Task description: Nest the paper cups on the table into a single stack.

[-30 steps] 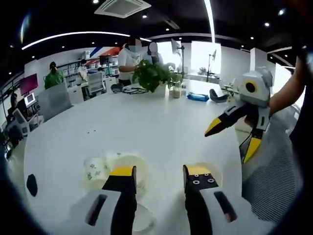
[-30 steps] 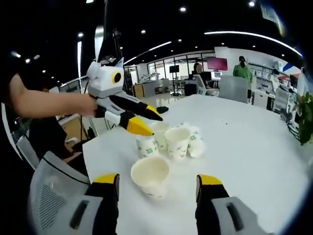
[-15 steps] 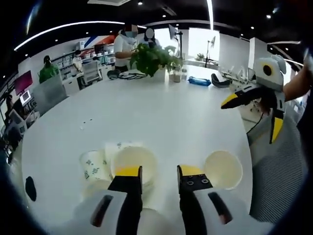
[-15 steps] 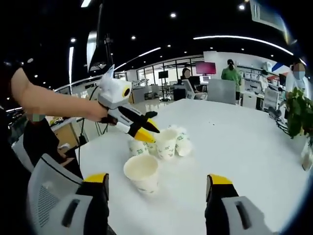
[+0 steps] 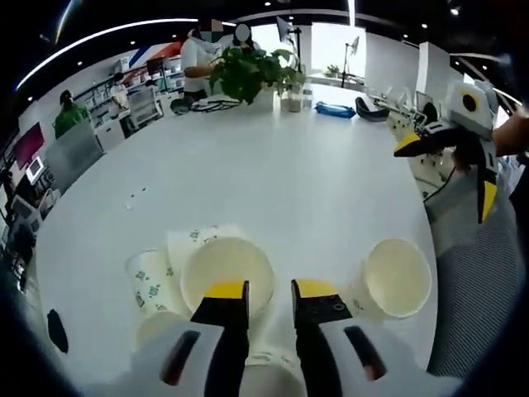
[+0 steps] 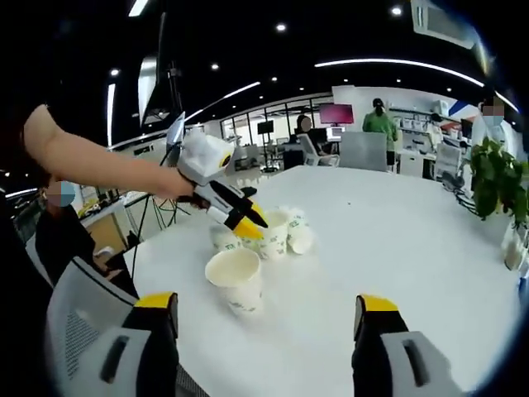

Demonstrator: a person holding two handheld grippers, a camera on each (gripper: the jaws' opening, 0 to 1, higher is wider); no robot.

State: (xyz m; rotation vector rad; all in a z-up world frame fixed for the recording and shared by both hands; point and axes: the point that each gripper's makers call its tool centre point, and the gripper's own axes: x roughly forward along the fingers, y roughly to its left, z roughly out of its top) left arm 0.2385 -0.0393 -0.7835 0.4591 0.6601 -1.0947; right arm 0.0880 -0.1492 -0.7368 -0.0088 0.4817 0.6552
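The left gripper (image 5: 269, 289) has its jaws nearly together at the rim of an upright cup (image 5: 227, 277) in the cluster near the table (image 5: 273, 182) edge; whether they pinch it I cannot tell. The right gripper (image 6: 269, 302), jaws wide apart, hangs back from the lone upright, empty cup (image 6: 234, 279) just beside the cluster.

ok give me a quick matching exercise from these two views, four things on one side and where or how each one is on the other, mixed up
Things:
1. left gripper
2. right gripper
3. lone paper cup
4. potted plant

Places or states:
A. upright, apart from the cluster, nearer the table edge
B. at the far side of the white table
C. jaws wide apart, nothing between them
D. jaws nearly closed, tips at the cluster of cups

Pairs: 1-D, 2-C, 3-A, 4-B
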